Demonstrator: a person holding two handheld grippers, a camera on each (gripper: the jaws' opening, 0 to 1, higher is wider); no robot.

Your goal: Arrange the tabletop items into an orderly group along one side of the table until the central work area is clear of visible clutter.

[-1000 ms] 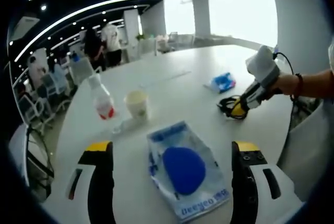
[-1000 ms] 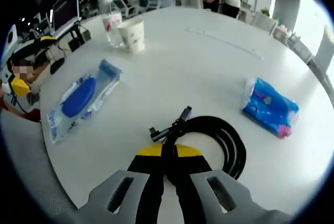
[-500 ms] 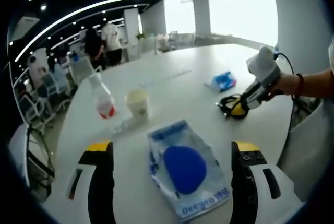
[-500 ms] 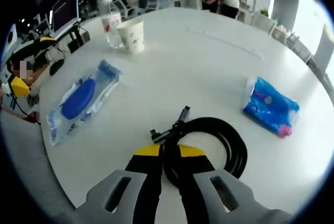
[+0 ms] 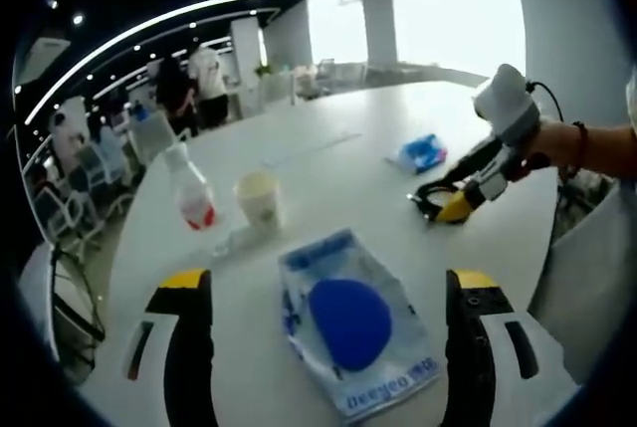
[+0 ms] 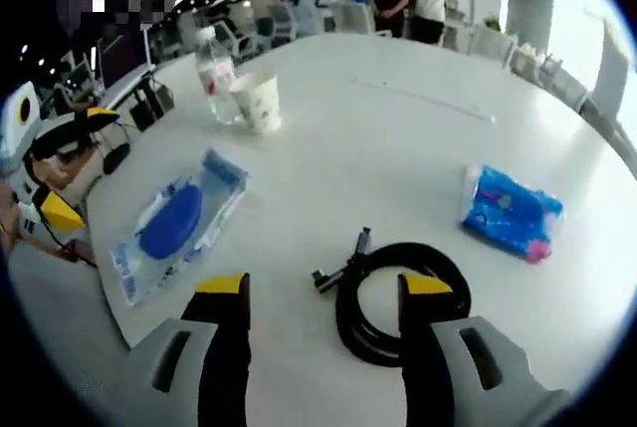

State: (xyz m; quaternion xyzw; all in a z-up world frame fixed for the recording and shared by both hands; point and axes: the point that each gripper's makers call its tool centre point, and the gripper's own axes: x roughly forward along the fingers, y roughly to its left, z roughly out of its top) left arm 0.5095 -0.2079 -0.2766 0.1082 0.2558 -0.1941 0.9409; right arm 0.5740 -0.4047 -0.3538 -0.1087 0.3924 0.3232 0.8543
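Observation:
A clear plastic bag holding a blue round pad lies on the white table between the wide-apart jaws of my open left gripper. The bag also lies at the left of the right gripper view. A black coiled cable rests loose on the table, just ahead of my open right gripper, which holds nothing. That coil sits under the right gripper, held by a hand. A blue packet lies beyond the coil.
A paper cup and a clear bottle with a red label stand together at the table's far side. The left gripper shows at the table's left edge. People stand among chairs in the background.
My right gripper has opened and let go of the black cable, then drawn back from it; the coil now lies free. The left gripper has hardly moved.

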